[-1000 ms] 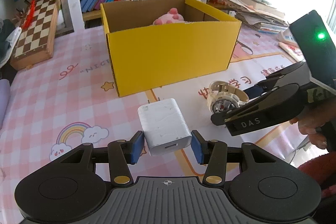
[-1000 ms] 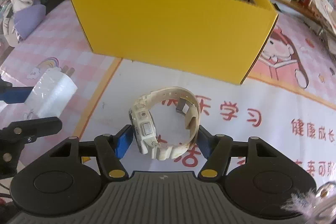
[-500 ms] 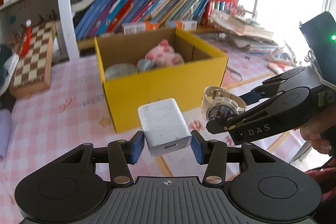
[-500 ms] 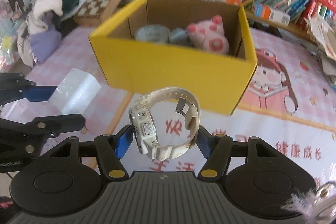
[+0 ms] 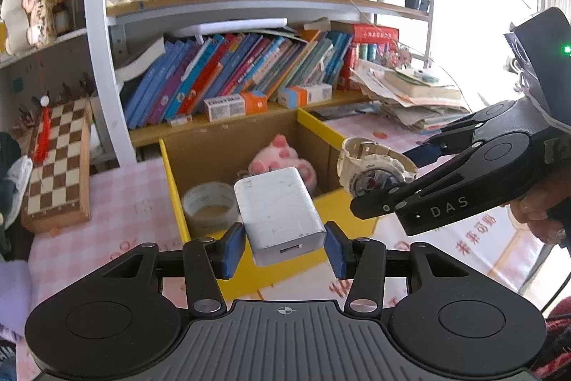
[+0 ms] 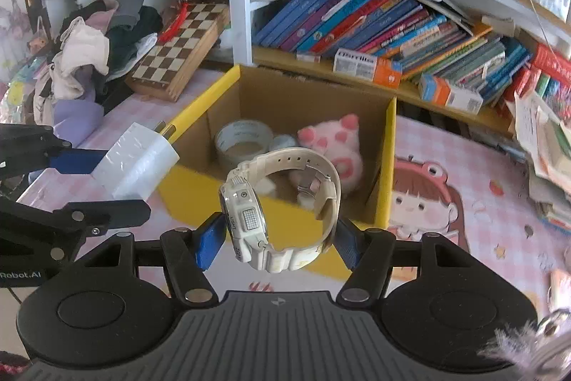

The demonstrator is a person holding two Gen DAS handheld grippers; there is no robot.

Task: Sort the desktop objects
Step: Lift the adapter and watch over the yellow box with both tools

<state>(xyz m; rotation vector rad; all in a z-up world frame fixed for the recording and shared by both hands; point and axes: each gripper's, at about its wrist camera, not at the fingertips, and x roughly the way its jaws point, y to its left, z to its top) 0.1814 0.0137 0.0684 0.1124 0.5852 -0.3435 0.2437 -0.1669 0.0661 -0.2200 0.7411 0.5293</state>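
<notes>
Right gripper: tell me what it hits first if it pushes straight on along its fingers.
Probably the yellow box: the right gripper, shut on the watch, points down toward the box's near wall or open inside, by the pink plush. Depth is unclear.

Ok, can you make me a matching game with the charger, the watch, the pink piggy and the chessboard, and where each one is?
Things:
1. white charger
2. white watch
3. pink piggy toy
4. chessboard

Places:
A. inside the yellow box
B. held in the right gripper
C. on the pink checked desk, left of the box
D. held in the left gripper

Pairs: 1-D, 2-B, 3-A, 4-C
</notes>
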